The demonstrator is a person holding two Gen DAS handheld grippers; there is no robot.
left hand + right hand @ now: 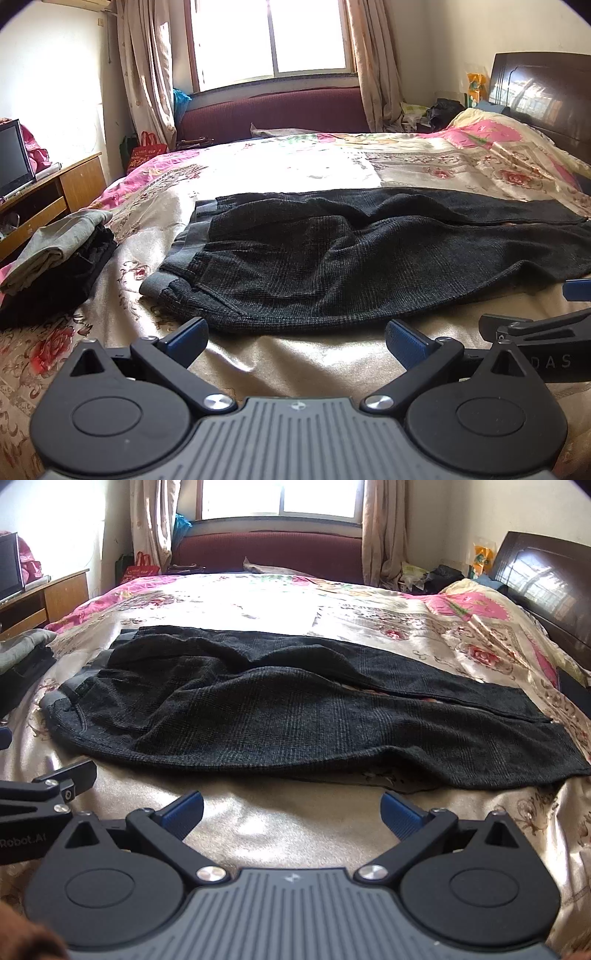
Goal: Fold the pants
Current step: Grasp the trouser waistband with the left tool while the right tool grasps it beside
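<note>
While both grippers, left gripper and right gripper, hover wide open at the bed's near edge, the pants lie just ahead, lengthwise left to right, waistband nearer the left.

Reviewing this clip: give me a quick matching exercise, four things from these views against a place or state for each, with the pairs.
Things:
1. pants
2. folded clothes pile
3. left gripper
4. monitor

Places or states:
A. on the wooden cabinet, far left
B. spread flat across the bed, waistband to the left
C. open, holding nothing
D. stacked at the bed's left edge

Pairs: 1-B, 2-D, 3-C, 4-A
</note>
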